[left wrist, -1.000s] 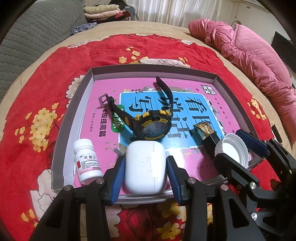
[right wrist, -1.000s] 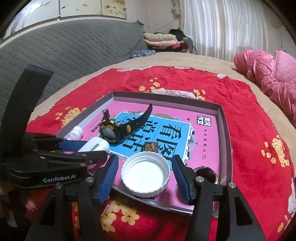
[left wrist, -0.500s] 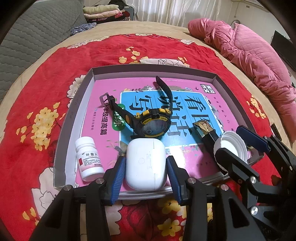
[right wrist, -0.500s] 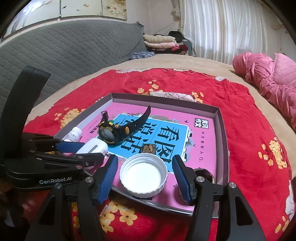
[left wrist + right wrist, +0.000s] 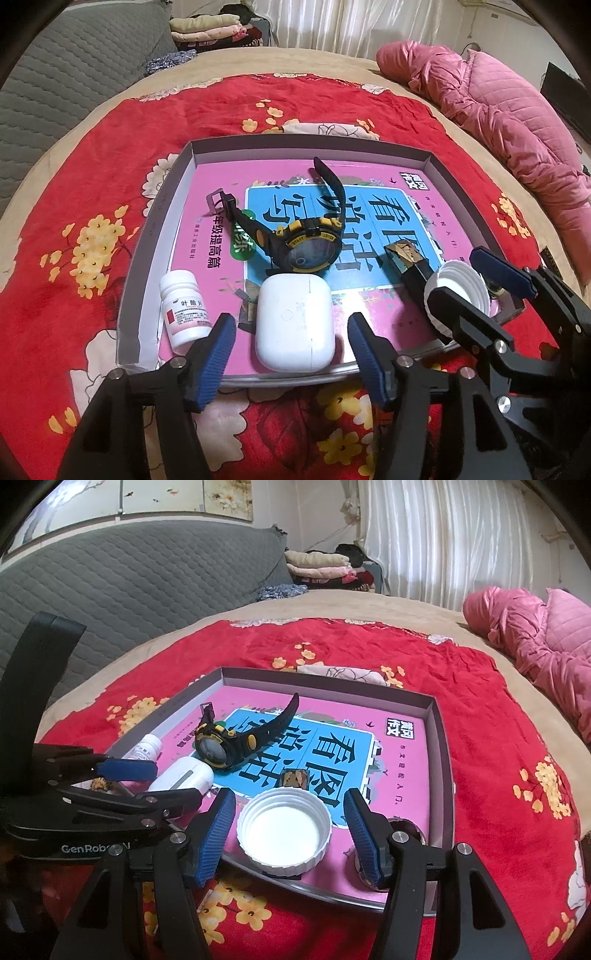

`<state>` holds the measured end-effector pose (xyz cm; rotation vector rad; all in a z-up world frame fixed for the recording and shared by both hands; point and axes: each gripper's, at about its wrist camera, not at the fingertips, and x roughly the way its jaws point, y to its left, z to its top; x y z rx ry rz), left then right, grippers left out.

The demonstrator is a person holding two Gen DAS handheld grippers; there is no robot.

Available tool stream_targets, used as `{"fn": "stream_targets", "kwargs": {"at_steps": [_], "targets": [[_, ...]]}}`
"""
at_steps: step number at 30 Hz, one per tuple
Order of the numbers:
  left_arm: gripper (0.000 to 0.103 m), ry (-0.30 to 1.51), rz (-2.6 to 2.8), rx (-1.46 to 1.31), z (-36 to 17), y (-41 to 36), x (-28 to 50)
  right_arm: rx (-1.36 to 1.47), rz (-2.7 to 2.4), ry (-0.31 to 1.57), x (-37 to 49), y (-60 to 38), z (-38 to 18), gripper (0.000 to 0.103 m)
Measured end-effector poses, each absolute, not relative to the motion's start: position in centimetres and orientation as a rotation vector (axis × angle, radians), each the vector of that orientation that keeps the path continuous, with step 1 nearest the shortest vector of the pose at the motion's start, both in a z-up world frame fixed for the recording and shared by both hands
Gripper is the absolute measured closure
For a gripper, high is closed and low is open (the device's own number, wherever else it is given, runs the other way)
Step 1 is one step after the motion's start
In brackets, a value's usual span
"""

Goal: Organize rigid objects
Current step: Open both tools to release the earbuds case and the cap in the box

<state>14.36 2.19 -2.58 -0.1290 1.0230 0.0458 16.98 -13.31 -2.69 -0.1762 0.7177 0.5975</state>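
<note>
Since the earlier frame the left gripper (image 5: 291,328) has just been opening its jaws: the blue pads that sat tight against the white earbud case (image 5: 294,323) now stand clear of it on both sides, case between them but not pressed, lying flat on the pink book cover (image 5: 373,206) near the tray's front edge. Nothing else has shifted; both hands kept their place. The right gripper (image 5: 290,830) is spread wide around the white bottle cap (image 5: 283,830), which sits open side up inside the tray; gaps show on both sides, pads not touching it. The shallow grey tray (image 5: 310,142) rests on a red floral blanket (image 5: 92,206) on a bed, with the book filling its floor. A black and yellow watch (image 5: 306,243) lies on the book just behind the case, one strap curled up. A small white pill bottle (image 5: 183,310) lies just left of the case, close to the left pad. A dark, gold-patterned small box (image 5: 406,258) lies between the watch and the cap. A round dark object (image 5: 406,829) by the tray's right front corner is mostly hidden behind the right gripper's finger; cannot tell what it is. Pink quilted bedding (image 5: 498,107) lies well off to the right.
</note>
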Motion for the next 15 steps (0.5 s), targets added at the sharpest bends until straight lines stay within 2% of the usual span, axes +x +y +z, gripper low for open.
{"fn": "stream_targets", "kwargs": {"at_steps": [15], "targets": [[0.034, 0.995, 0.052, -0.144, -1.5, 2.5, 13.1, -0.188, 0.594, 0.666, 16.5, -13.4, -1.9, 0.040]]}}
